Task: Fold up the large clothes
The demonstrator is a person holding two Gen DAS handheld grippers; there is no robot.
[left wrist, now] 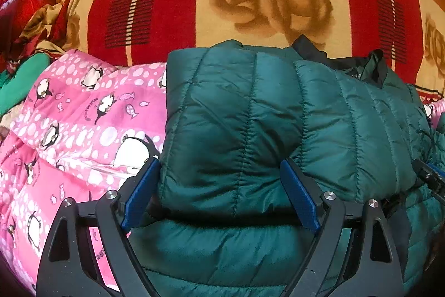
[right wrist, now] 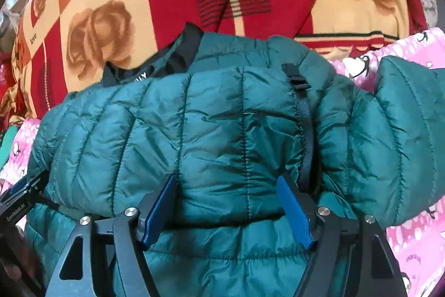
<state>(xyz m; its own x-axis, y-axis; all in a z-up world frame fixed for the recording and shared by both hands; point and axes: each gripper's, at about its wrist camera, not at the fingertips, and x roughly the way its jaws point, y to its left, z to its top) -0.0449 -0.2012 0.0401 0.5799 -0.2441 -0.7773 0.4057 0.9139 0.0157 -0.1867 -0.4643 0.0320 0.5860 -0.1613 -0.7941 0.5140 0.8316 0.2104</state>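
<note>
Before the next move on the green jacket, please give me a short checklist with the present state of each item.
1. Top layer of the green quilted jacket folded over the lower layer: ok.
2. Left gripper open, folded edge between its fingers: ok.
3. Right gripper open, astride the same edge: ok.
4. Sleeve tucked in: not ok, it spreads onto the pink penguin blanket.
5. Black strap clear of the right gripper's fingers: cannot tell, it runs down close to one.
6. Collar lying flat: not ok, it sticks up.
</note>
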